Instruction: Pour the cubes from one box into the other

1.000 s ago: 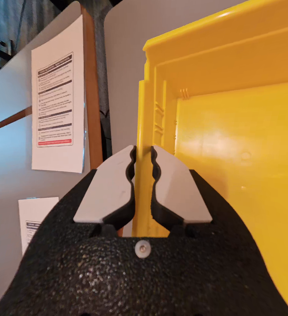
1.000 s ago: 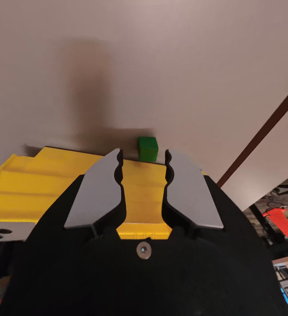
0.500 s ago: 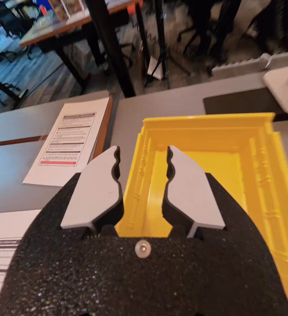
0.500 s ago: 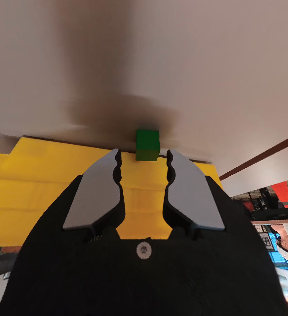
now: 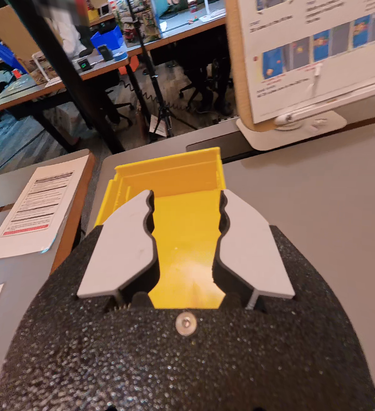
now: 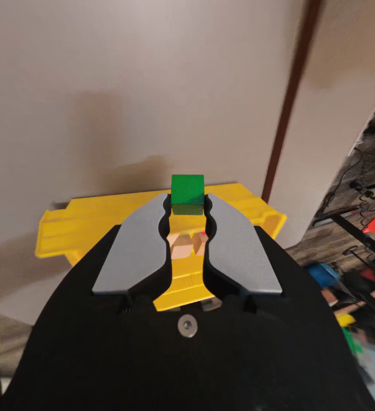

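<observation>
In the left wrist view an empty yellow box [image 5: 166, 175] stands upright on the grey table [image 5: 315, 200]. My left gripper [image 5: 186, 193] is open wide just above the box's inside and holds nothing. In the right wrist view my right gripper [image 6: 187, 196] is shut on a green cube [image 6: 187, 189] at its fingertips. It holds the cube over the far side of a second yellow box [image 6: 93, 222]. Wooden cubes [image 6: 180, 249] lie inside that box and show between the fingers.
A printed sheet [image 5: 37, 204] lies on the neighbouring table to the left. A board with pictures [image 5: 315, 55] on a white base [image 5: 293, 131] stands at the back right. A brown table edge [image 6: 289, 111] runs to the right of the second box.
My left gripper let go of the box wall and opened wide; the box went from tilted to flat on the table. My right gripper closed on the green cube.
</observation>
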